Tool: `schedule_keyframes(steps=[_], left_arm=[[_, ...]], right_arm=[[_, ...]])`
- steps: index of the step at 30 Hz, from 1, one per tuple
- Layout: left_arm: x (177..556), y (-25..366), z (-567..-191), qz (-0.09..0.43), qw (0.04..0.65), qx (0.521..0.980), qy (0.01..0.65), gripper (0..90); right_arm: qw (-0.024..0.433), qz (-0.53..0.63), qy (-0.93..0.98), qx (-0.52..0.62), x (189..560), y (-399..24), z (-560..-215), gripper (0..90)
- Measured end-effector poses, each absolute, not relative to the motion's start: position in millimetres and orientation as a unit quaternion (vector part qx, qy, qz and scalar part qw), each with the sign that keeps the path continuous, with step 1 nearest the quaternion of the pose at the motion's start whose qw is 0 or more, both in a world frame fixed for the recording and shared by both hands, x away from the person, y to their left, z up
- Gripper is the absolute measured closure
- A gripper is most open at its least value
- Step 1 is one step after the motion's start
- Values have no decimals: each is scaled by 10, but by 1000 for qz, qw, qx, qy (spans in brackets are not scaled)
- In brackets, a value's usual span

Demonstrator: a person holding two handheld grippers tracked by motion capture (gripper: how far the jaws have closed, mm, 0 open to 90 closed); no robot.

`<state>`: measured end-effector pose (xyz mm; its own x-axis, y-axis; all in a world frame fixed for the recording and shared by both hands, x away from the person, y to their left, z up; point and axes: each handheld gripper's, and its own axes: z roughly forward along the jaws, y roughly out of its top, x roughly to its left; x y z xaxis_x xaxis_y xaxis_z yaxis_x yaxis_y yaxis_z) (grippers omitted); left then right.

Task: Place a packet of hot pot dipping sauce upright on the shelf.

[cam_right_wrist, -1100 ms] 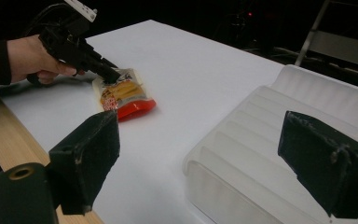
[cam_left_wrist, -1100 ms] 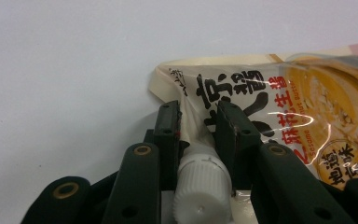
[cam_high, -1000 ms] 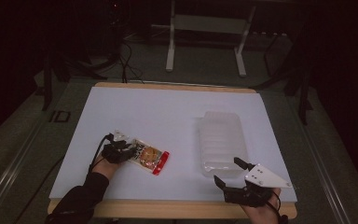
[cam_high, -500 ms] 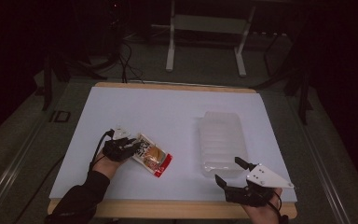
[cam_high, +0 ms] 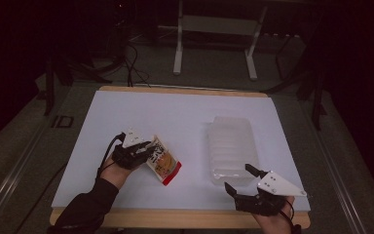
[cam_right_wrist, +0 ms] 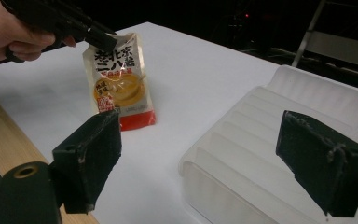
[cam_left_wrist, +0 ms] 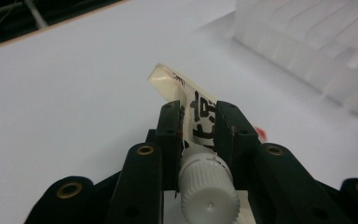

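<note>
An orange-and-red spouted pouch with black lettering leans up off the white table cover at the front left, its red bottom edge low. My left gripper is shut on the pouch's top end. In the left gripper view the jaws pinch the pouch just past its white screw cap. My right gripper hovers open at the front right, just in front of a clear ribbed plastic tray. The right gripper view has the pouch hanging from the left gripper beyond my open right gripper.
The tray lies right of centre, upside down or lidded, I cannot tell which. The wooden table edge runs along the front. Beyond the table's far edge are a metal stand and cables on a dark floor.
The left gripper has risen and drifted slightly right with the pouch, tipping its top end up off the table. The right gripper has stayed in place.
</note>
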<state>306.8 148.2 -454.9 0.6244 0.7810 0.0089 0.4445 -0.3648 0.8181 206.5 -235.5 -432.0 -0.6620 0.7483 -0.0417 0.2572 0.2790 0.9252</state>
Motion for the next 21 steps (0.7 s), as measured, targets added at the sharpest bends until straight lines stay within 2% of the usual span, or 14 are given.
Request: schedule_keyframes(steps=[12, 21], left_arm=[[2958, 1270, -4363, 198, 423, 818, 336, 726], [2928, 1111, -4259, 170, 435, 832, 298, 728]], right_arm=[[241, 504, 760, 333, 2069, -2358, -4320, 139], [236, 506, 760, 334, 2076, -2364, -4311, 139]])
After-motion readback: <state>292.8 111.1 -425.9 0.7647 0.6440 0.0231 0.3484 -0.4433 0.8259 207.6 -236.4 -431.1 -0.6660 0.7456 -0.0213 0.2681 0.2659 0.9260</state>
